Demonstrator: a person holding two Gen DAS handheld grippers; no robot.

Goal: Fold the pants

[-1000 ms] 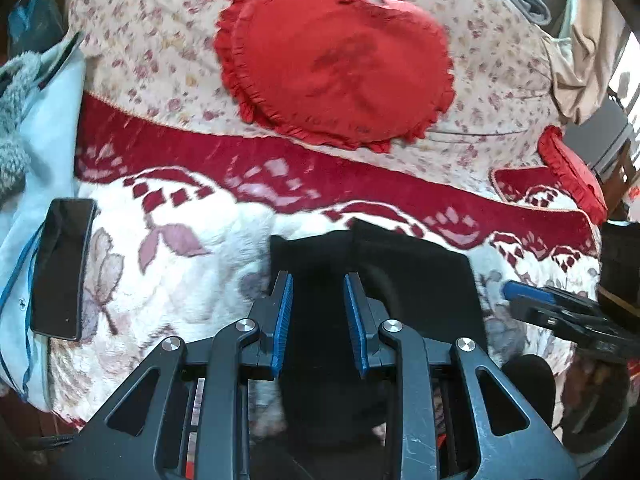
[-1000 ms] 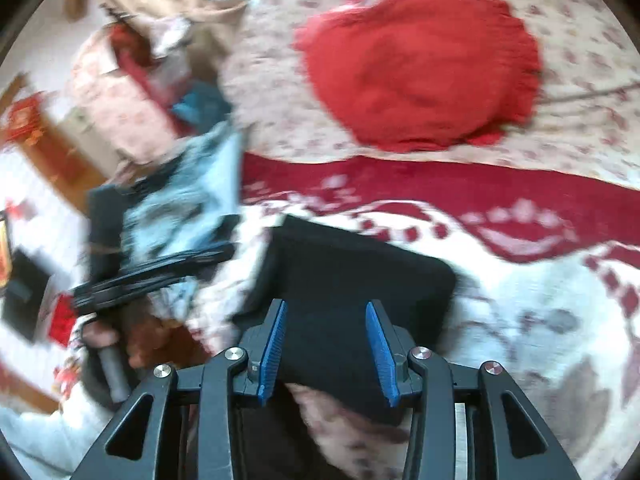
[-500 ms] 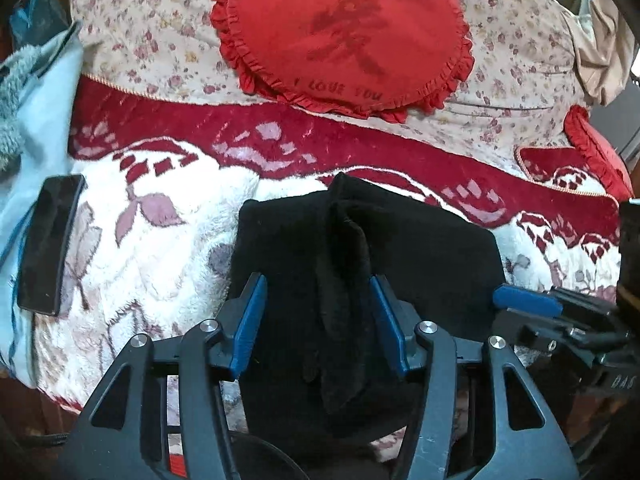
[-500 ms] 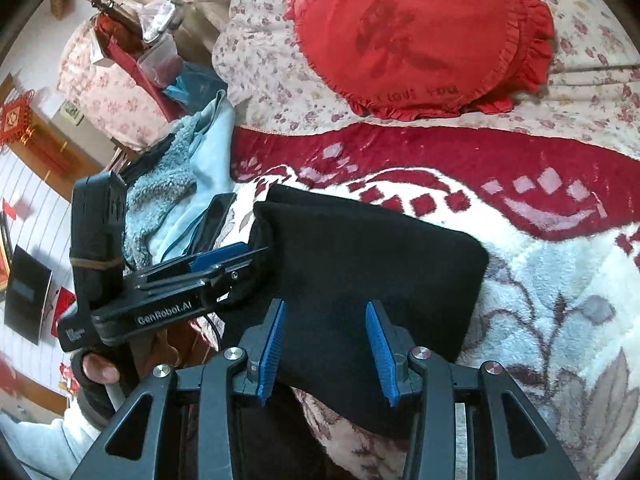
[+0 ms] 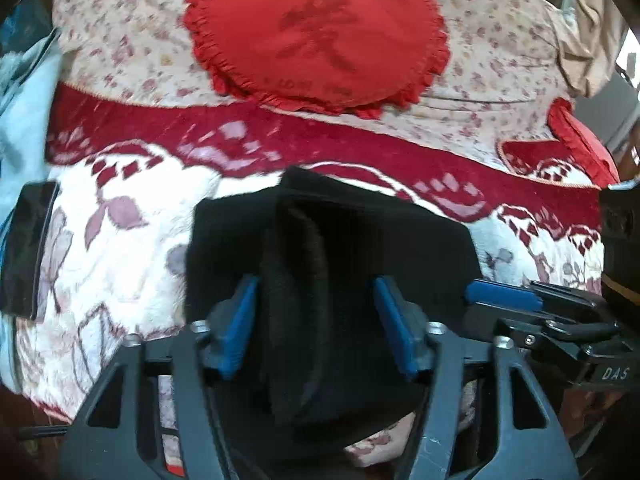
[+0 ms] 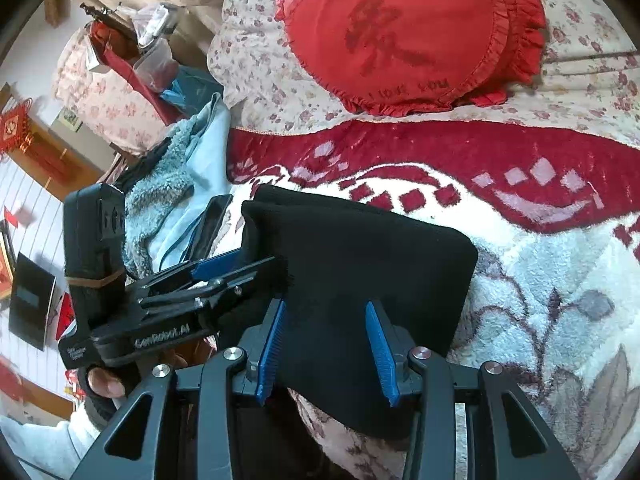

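Black pants, folded into a thick rectangle, lie on the red-and-white blanket. A raised ridge of black cloth runs down their middle. My left gripper straddles that ridge with its jaws closing; the right pad still shows a gap. In the right wrist view the pants lie under my right gripper, which hovers open over their near edge. The left gripper reaches in from the left there, held by a person's hand.
A red heart-shaped pillow rests on the floral quilt beyond the pants. A dark phone and a light blue fleecy garment lie at the left. A small red cushion sits at the right edge.
My left gripper came down and forward over the pants, spread wide, then narrowed around the raised fold. The right gripper kept its opening and hardly moved.
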